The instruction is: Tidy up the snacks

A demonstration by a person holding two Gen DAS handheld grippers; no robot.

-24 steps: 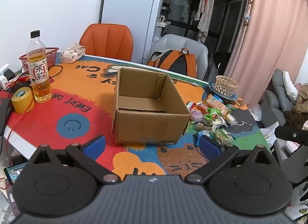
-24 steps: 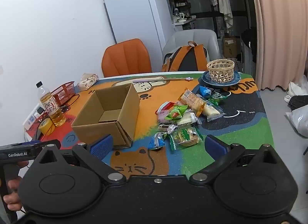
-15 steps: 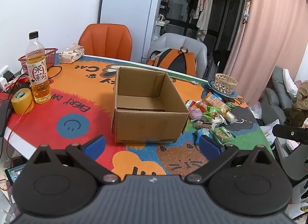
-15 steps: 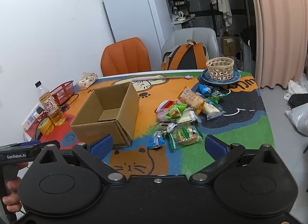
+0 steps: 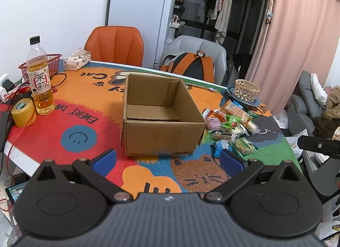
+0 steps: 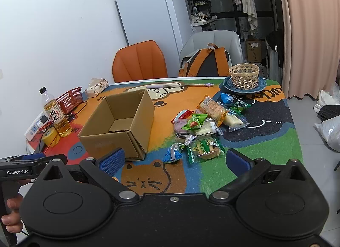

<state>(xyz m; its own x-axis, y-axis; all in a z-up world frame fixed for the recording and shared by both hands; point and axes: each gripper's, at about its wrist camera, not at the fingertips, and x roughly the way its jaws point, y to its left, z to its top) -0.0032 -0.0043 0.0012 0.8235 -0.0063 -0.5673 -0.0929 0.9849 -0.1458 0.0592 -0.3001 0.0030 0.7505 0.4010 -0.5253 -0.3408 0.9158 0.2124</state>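
An open, empty cardboard box [image 5: 161, 117] stands on the colourful cat-print table mat [image 5: 85, 102]; it also shows in the right wrist view [image 6: 121, 123]. A pile of wrapped snacks [image 6: 201, 125] lies to the right of the box, also seen in the left wrist view [image 5: 229, 123]. My left gripper [image 5: 167, 159] is open and empty, held in front of the box at the table's near edge. My right gripper [image 6: 176, 162] is open and empty, just short of the nearest snacks, a blue packet [image 6: 172, 154] and a green packet [image 6: 205, 149].
A tea bottle [image 5: 40, 79], a yellow tape roll [image 5: 23, 113], a red basket [image 5: 51, 64] and a tissue pack [image 5: 77, 61] stand at the table's left. A wicker basket on a blue plate [image 6: 244, 77] sits at the far right. Chairs and a backpack [image 6: 206, 62] stand behind.
Both grippers have drifted slightly; the views shifted a little. Nothing was taken hold of and both grippers stay open.
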